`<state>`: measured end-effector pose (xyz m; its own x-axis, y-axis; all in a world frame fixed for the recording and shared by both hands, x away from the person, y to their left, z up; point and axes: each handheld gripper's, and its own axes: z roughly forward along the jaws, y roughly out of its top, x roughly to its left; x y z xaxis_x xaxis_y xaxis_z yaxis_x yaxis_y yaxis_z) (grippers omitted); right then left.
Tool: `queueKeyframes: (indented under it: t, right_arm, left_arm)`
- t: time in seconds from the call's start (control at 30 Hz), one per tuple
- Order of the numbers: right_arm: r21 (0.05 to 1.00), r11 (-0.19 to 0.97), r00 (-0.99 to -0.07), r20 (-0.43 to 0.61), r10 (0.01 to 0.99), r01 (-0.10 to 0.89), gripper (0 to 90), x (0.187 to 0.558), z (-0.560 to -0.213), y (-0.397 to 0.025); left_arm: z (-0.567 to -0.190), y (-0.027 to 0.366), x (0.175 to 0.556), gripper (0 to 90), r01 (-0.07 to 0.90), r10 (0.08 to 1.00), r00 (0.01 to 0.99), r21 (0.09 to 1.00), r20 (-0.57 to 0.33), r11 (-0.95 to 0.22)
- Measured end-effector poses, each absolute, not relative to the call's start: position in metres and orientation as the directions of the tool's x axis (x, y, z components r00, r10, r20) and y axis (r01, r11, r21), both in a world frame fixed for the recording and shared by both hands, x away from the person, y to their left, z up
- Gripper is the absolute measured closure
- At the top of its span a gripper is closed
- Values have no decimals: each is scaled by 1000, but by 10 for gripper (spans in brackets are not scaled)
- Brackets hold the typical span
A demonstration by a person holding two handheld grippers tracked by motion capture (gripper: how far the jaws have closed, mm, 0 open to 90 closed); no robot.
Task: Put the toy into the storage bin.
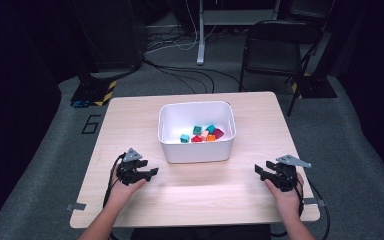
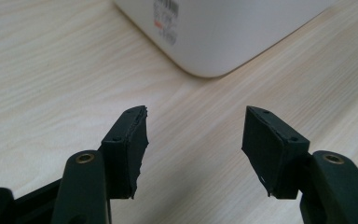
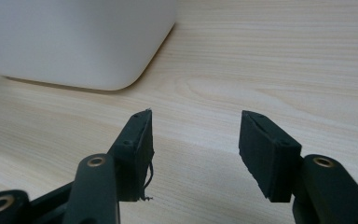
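On the counter (image 1: 190, 192) both tongs sit low either side of the white bin (image 1: 197, 150), which holds the little colored blocks (image 1: 202, 134). Biggest risk I'd guess: clipping the bin's rim reaching in and shoving it. Left tongs (image 1: 152, 171) and right tongs (image 1: 256, 170) are both spread wide, gripping nothing.

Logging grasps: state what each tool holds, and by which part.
Nothing is held. The left tool and right tool are both open and empty, near the white bin.

white bin (image 2: 223, 32) cut off at both gripper views' top edges.
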<state>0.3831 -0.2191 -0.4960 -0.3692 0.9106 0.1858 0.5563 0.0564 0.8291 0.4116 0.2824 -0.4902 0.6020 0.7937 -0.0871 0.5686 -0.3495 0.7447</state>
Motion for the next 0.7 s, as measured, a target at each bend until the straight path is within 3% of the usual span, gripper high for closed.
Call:
queueKeyframes:
  t: [0.37, 0.53, 0.7]
  right_arm:
    - [828, 66, -378, 181, 908, 556, 441, 383, -496, -218]
    - [828, 67, -380, 182, 907, 556, 439, 385, -497, -217]
    - [822, 78, -377, 172, 910, 564, 439, 387, -499, -216]
  left_arm:
    - [-501, 305, 416, 399, 606, 842, 534, 730, -79, -316]
    - [-503, 320, 420, 396, 612, 861, 509, 712, -21, -344]
    - [-504, 329, 422, 396, 626, 875, 481, 718, -50, -303]
